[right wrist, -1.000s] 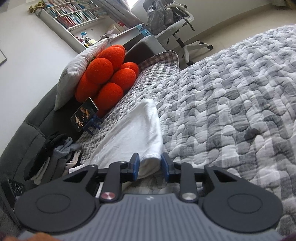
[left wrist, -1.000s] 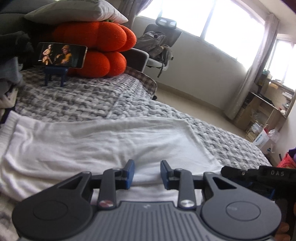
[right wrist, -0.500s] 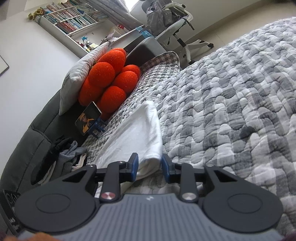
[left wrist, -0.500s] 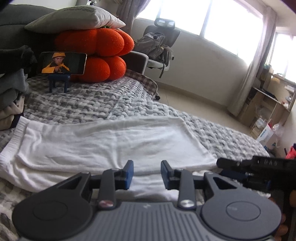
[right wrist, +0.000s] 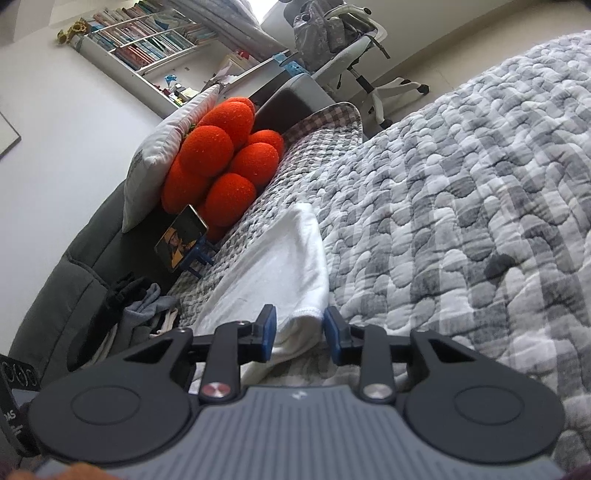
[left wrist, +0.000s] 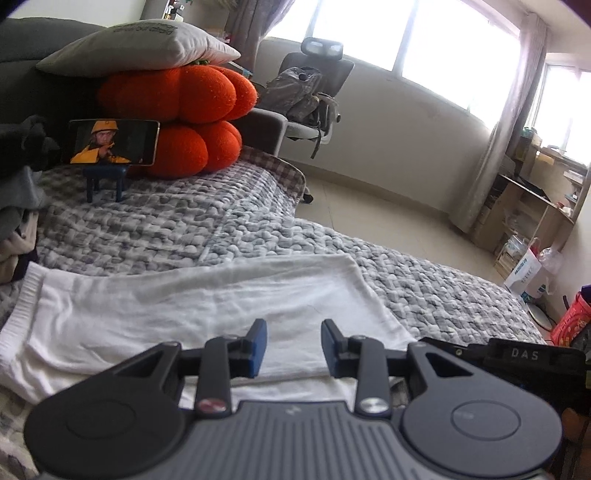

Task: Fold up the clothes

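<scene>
White garment (left wrist: 207, 317), laid flat on the quilted bed (left wrist: 424, 295) for folding, is flanked by spread, empty left tongs (left wrist: 290, 345) and right tongs (right wrist: 299, 332), apparently poised for hem grasping.

Bright windows (left wrist: 362, 33), office chair (left wrist: 314, 85), bookshelf (right wrist: 147, 48), grey quilt (right wrist: 461, 192)

A garment (left wrist: 192, 314) is lying flat on the bed (left wrist: 443, 288) at centre frame. A phone (left wrist: 112, 142) on a stand is sitting behind it at upper left, with cushions (left wrist: 184, 122) lying behind the phone and a pillow (left wrist: 140, 46) resting on them.
</scene>
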Demonstrator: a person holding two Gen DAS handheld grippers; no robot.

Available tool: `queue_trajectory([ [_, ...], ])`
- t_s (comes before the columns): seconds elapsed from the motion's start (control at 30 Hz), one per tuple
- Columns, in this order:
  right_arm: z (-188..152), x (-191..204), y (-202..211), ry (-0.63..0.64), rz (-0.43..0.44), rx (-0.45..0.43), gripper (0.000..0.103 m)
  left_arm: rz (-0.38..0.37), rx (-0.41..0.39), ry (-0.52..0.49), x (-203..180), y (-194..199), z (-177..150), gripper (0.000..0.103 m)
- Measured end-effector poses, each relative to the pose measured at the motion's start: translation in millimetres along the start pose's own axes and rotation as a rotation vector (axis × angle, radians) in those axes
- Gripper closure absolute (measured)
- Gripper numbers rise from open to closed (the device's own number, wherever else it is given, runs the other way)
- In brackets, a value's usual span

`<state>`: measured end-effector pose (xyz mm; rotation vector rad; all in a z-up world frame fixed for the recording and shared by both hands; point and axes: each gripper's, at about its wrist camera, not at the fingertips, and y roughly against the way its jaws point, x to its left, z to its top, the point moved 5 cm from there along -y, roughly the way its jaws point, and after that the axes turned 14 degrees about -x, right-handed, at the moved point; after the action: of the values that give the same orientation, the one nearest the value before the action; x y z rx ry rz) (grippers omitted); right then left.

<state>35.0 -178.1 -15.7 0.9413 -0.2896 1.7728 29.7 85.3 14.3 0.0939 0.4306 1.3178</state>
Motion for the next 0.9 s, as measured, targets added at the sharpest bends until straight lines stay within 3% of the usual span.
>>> queue_trajectory([
  [0.23, 1, 5, -4, 0.01, 0.008, 0.007, 0.069, 0.017, 0.029, -0.047, 1, -5, -4, 0.07],
  [0.4, 6, 6, -4, 0.001, 0.014, -0.018, 0.069, 0.027, 0.028, -0.022, 11, -5, 0, 0.07],
  [0.77, -1, 10, -17, 0.051, -0.061, 0.008, 0.07, 0.023, 0.028, -0.026, 16, -4, 0, 0.07],
  [0.9, -4, 20, -18, 0.124, -0.08, -0.008, 0.082, 0.0, 0.01, -0.038, 13, 0, 5, 0.07],
])
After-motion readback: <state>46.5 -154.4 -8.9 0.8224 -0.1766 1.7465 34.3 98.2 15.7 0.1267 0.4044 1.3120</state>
